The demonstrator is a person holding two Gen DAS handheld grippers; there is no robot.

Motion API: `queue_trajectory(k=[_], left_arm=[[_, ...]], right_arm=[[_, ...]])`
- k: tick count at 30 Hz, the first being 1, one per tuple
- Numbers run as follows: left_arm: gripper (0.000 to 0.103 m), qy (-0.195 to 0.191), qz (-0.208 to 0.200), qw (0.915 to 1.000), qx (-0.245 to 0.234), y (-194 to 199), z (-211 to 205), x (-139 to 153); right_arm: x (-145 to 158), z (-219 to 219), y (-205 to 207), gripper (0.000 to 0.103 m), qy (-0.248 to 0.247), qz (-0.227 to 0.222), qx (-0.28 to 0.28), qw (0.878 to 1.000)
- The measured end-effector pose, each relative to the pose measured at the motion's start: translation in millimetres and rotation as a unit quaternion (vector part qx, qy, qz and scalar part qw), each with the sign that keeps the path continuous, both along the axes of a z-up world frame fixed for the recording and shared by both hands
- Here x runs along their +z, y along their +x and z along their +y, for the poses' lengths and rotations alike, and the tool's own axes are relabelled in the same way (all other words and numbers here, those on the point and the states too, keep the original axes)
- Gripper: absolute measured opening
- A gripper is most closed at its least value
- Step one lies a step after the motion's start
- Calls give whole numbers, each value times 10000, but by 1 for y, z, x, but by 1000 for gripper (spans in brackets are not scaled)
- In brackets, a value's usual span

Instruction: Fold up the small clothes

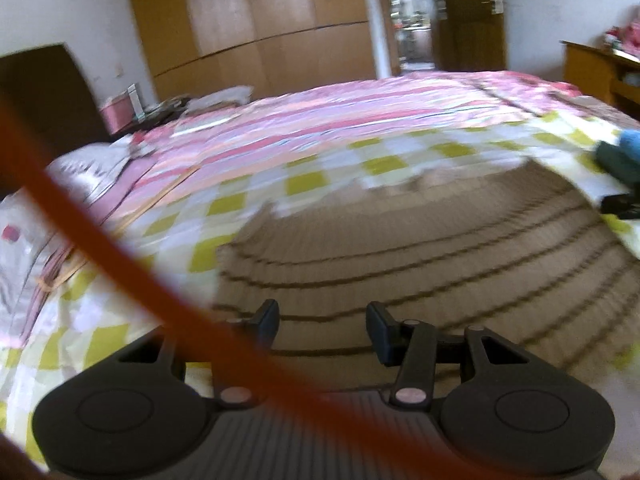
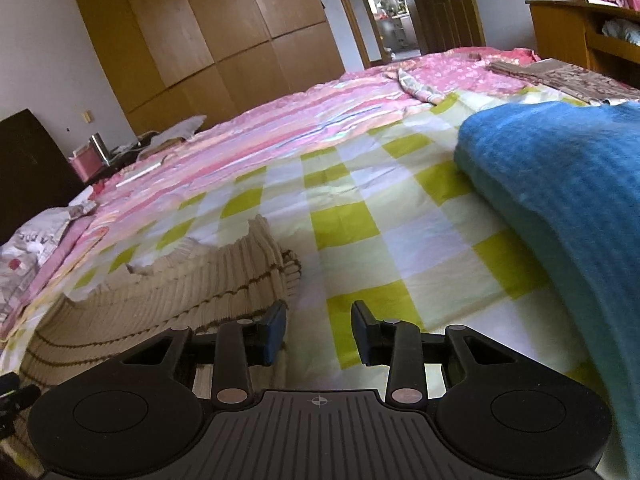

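A beige ribbed knit garment (image 1: 420, 248) with thin dark stripes lies spread on the green-and-white checked sheet (image 1: 224, 204). My left gripper (image 1: 324, 326) hovers over its near part, open, with nothing between the fingers. In the right wrist view the same beige garment (image 2: 192, 292) lies bunched at the left, and its edge reaches the left finger of my right gripper (image 2: 319, 332). That gripper is open, and only the checked sheet (image 2: 348, 224) shows in the gap. A blue knit garment (image 2: 560, 184) lies heaped at the right, close to the camera.
A blurred orange strap (image 1: 120, 256) crosses the left wrist lens. A pink striped quilt (image 2: 280, 120) covers the far half of the bed. A pillow (image 2: 28, 240) lies at the left. Behind stand a wooden wardrobe (image 2: 192, 28), an open doorway (image 2: 388, 12) and a wooden desk (image 2: 576, 28).
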State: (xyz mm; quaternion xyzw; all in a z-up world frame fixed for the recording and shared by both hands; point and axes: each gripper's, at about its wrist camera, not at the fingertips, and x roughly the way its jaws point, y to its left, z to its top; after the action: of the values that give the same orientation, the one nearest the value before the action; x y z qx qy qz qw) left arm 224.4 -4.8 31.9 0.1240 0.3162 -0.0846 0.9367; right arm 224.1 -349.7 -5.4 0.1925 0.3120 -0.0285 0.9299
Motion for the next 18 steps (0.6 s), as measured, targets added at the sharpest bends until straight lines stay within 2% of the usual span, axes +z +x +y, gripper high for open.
queue_trajectory(k=[7,12,18], left_arm=[[53,-116,-10,9954,-954,-39,-63,3],[53,261,-79,9872,-1573,-65,-110,-7],[53,689,-159,9763,-2047,-88,-148,-28]], right_arm=[[6,-6,-28,35,-51,48,114,9999],[6,-13,-36,35,-109,128,138,9998],[7,-17,-41,35,-229,74,215,9995]])
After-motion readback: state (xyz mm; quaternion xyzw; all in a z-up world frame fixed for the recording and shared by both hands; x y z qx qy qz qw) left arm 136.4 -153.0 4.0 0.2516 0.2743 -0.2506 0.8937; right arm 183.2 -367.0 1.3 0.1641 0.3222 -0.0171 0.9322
